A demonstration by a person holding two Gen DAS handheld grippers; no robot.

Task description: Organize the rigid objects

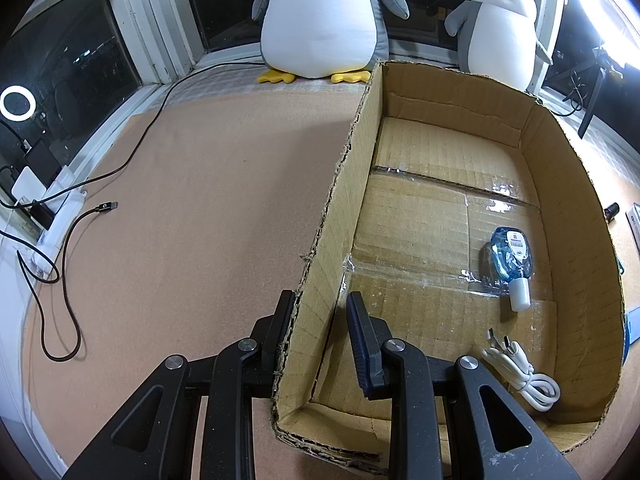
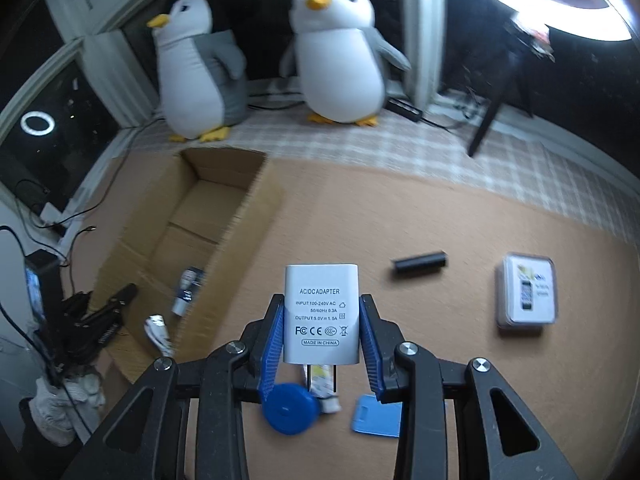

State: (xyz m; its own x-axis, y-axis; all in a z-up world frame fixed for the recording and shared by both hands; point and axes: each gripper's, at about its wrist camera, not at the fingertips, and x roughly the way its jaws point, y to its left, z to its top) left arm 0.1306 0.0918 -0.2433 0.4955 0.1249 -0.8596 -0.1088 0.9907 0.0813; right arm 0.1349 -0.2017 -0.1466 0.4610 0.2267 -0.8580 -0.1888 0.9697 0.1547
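My right gripper (image 2: 321,299) is shut on a white AC/DC adapter (image 2: 320,320), held label-up above the cork mat just right of the open cardboard box (image 2: 256,216). My left gripper (image 1: 320,296) stands open astride the box's left wall (image 1: 352,184), one finger outside and one inside. A blue sanitizer bottle (image 1: 510,260) and a coiled white cable (image 1: 524,376) lie on the box's floor. Loose on the mat are a black cylinder (image 2: 420,263), a small clear case (image 2: 527,296), a blue round disc (image 2: 290,408) and a blue card (image 2: 376,416).
Two plush penguins (image 1: 320,20) (image 1: 500,28) sit on the sill behind the box. A black USB cable (image 1: 68,280) snakes over the mat left of the box, by a power strip (image 1: 60,216). A ring light stand (image 2: 496,108) rises at the back right.
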